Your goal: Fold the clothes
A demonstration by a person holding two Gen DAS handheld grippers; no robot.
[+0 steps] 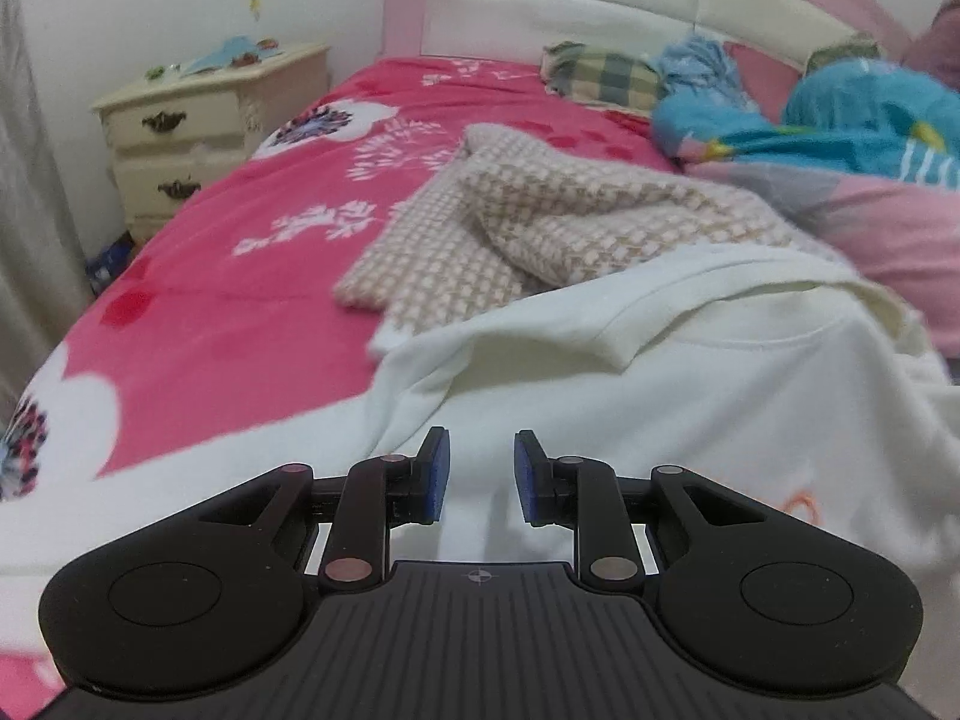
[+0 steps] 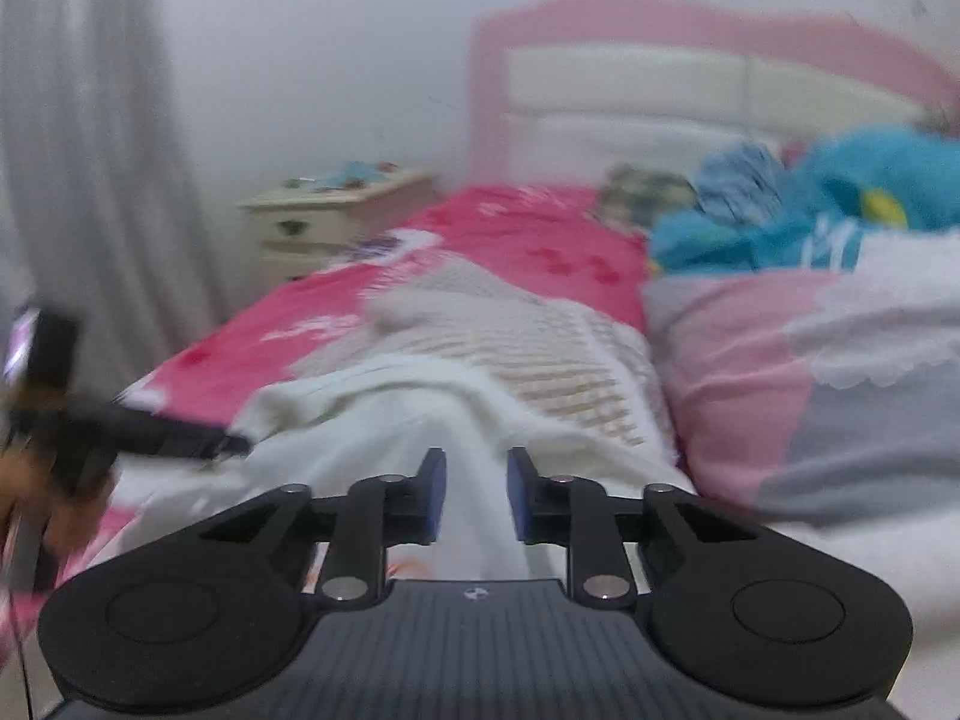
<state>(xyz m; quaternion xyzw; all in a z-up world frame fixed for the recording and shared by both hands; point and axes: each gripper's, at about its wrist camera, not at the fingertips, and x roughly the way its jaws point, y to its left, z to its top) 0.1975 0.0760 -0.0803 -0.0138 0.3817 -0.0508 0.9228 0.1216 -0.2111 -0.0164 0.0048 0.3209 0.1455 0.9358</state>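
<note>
A white garment [image 1: 660,396] lies crumpled on the near part of the bed, partly over a beige checked garment [image 1: 540,228]. My left gripper [image 1: 480,471] hovers open just above the white cloth's near left part, its blue pads apart with nothing pinched. In the right wrist view the white garment [image 2: 384,408] rises in a ridge that runs between the spread fingers of my open right gripper [image 2: 477,489]. The left gripper [image 2: 180,435] shows blurred at the left, its tip at the cloth's left edge. The beige checked garment [image 2: 540,348] lies behind.
The bed has a pink flowered sheet [image 1: 240,276] and a pink and cream headboard [image 1: 570,6]. A blue quilt [image 1: 852,114] on pink bedding [image 2: 780,390] fills the right side. A checked pillow [image 1: 600,75] sits at the head. A cream nightstand [image 1: 198,120] stands left.
</note>
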